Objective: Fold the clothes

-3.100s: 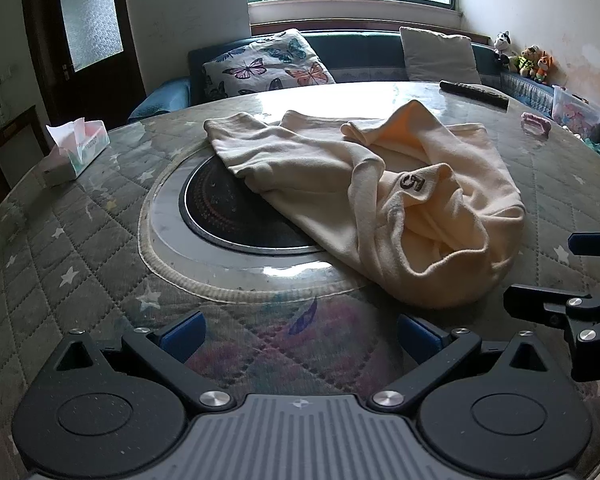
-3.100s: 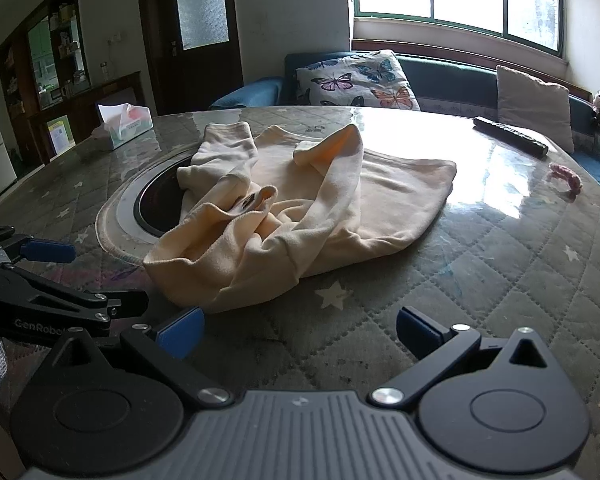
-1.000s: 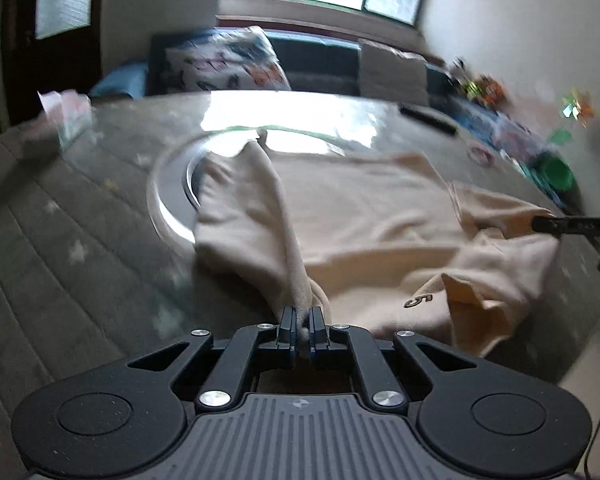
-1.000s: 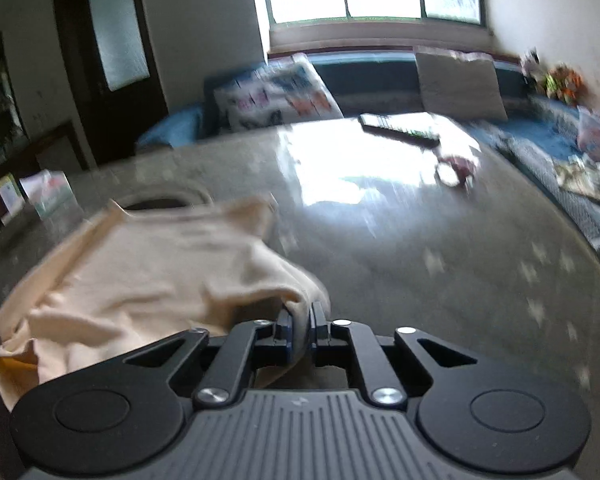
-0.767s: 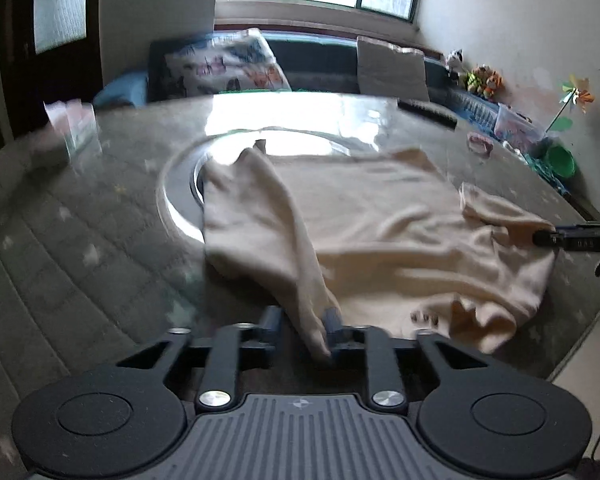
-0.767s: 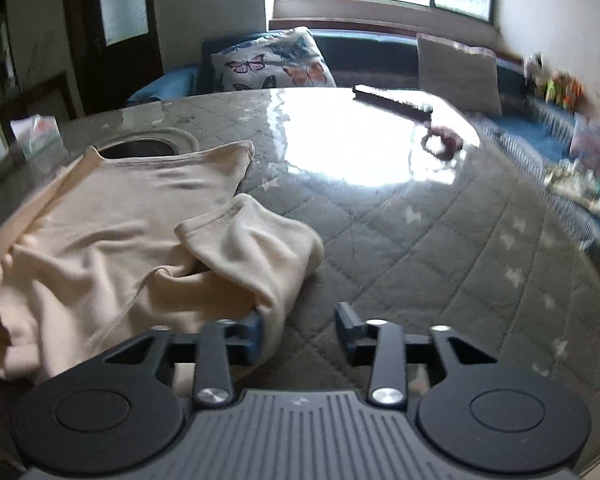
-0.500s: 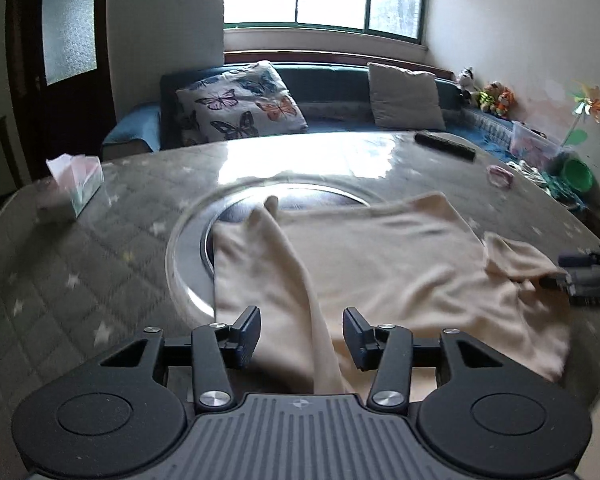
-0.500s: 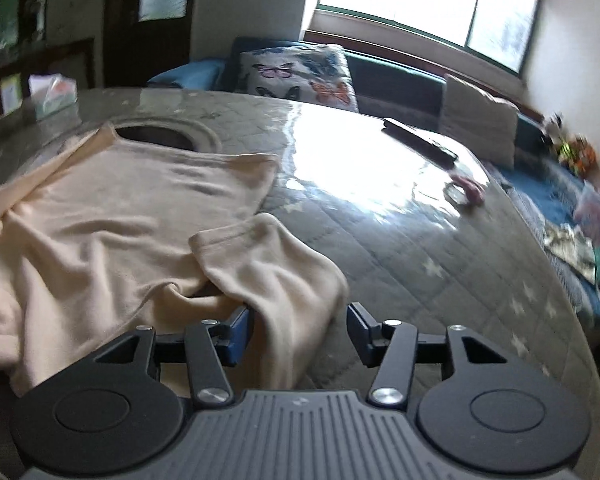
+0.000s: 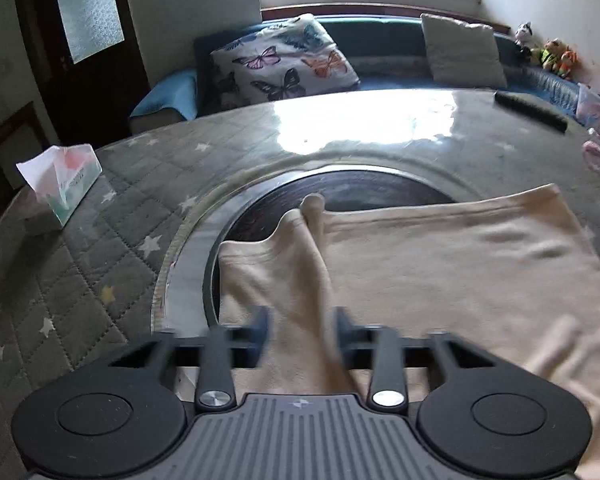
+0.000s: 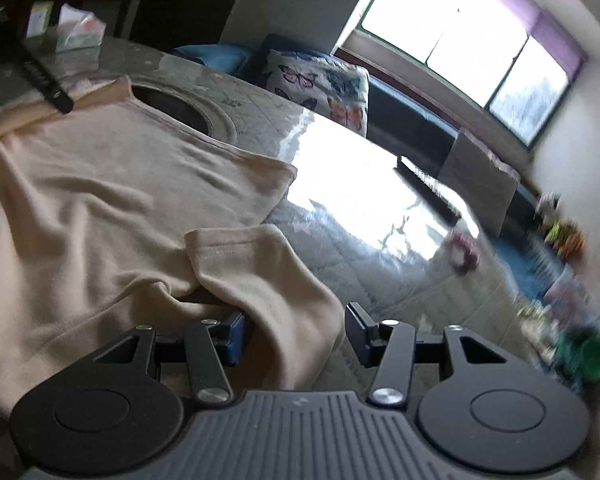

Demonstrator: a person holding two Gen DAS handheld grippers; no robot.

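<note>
A cream T-shirt (image 9: 440,264) lies spread on the round quilted table (image 9: 100,216), its hem toward the far side. My left gripper (image 9: 302,326) is open, its jaws on either side of the left sleeve (image 9: 292,280) without gripping it. The shirt also shows in the right wrist view (image 10: 100,200). My right gripper (image 10: 294,334) is open, with the right sleeve (image 10: 268,280) lying loose between its jaws. The tip of the left gripper shows in the right wrist view at the far left (image 10: 52,92).
A round dark hotplate (image 9: 360,196) is set in the table's middle, partly under the shirt. A tissue box (image 9: 60,188) stands at the left. A black remote (image 9: 532,112) and a pink item (image 9: 598,156) lie at the far right. A sofa with a butterfly pillow (image 9: 284,64) is behind.
Both grippers were shut on the shirt's sleeves a second ago and have opened, letting go. The shirt now lies flat, and both grippers have drawn slightly upward.
</note>
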